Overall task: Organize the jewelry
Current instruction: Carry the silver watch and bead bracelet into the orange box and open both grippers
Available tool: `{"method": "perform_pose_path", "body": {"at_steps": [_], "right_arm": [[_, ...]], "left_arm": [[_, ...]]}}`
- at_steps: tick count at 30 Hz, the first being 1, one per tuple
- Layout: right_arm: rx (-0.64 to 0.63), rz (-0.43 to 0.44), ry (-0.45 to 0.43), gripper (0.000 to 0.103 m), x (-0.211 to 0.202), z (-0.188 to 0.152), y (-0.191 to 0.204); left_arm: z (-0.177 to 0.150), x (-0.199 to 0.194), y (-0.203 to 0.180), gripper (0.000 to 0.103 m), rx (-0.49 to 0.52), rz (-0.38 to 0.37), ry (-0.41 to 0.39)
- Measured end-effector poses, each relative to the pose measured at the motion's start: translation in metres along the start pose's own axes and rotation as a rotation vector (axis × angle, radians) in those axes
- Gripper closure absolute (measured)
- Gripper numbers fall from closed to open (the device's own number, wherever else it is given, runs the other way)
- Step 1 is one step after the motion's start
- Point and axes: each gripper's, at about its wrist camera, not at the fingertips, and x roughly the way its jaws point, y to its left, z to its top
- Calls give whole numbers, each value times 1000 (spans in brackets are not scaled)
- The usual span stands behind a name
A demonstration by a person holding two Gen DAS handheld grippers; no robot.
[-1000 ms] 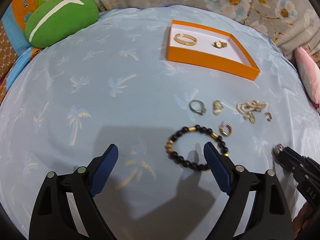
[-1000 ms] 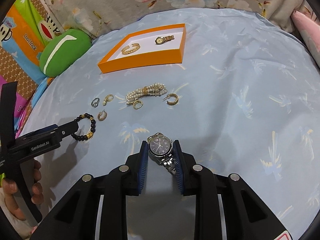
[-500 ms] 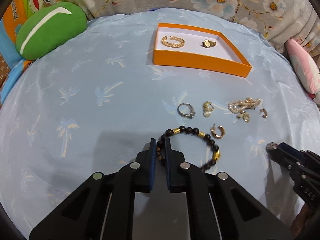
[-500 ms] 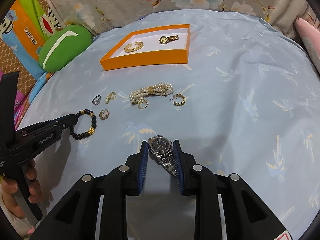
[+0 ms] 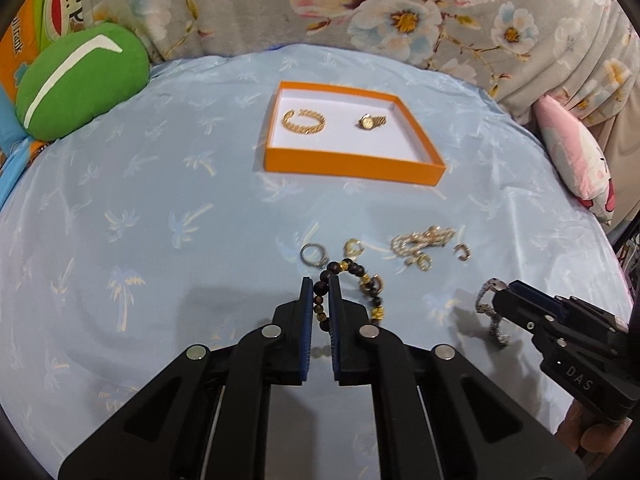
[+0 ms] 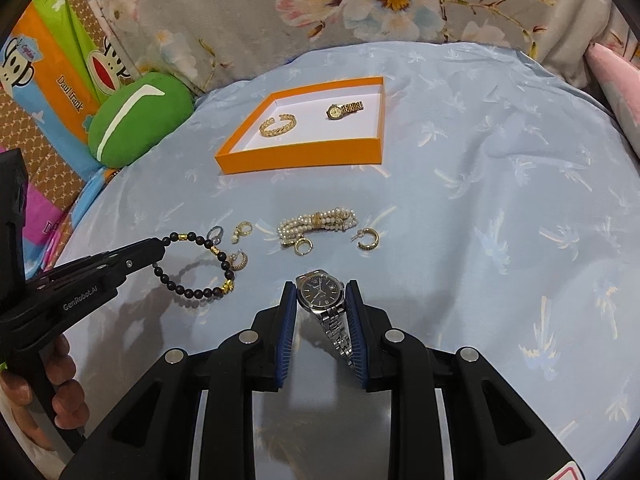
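A pale blue bedsheet (image 5: pixel 160 184) with a palm-tree print carries everything; floral fabric (image 6: pixel 360 4) rises behind it. A green cushion (image 5: pixel 80 84) sits at its far left edge, and only the left wrist view shows much of the pink pillow (image 5: pixel 572 160) at the right. The orange tray (image 5: pixel 352 166) lies toward the back, holding a gold bangle (image 5: pixel 304 121) and a small gold watch (image 5: pixel 370 121), apart from each other.

The left gripper (image 5: pixel 320 300) is closed narrowly on the black bead bracelet (image 6: pixel 200 264); the right wrist view shows the loop hanging clear of the sheet from the gripper tip. The right gripper (image 6: pixel 320 296) clamps a silver watch (image 6: pixel 320 294) with a dark dial, its band trailing back between the fingers; the left view shows only a bit of that band.

Between grippers and tray lie a pearl bracelet (image 6: pixel 316 224), a gold hoop earring (image 6: pixel 368 238) just right of it, another hoop (image 6: pixel 302 245) touching its front, and, near the beads, a silver ring (image 5: pixel 314 254), a gold ring (image 5: pixel 353 247) and one more hoop (image 6: pixel 239 259).
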Motion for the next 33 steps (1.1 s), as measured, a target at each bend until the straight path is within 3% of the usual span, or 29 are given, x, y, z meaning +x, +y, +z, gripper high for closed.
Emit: {"method": "perform_pose_path", "body": {"at_steps": [10,16,24,33], "right_arm": [[-1,13,-73,79,-12,34,1],[-12,-8,-128,80,-3,74,-4],[-1,-16,-176,79,29,138,-16],[14,-7,-98,79,106,171,-25]], "left_arm": [[33,-24,-17,96,54,-16,-88],[70,-19,-19,96,70,-9,-141],[132,14,-24,96,88,-14,-193],[163,89,-16,96,51,-2,-124]]}}
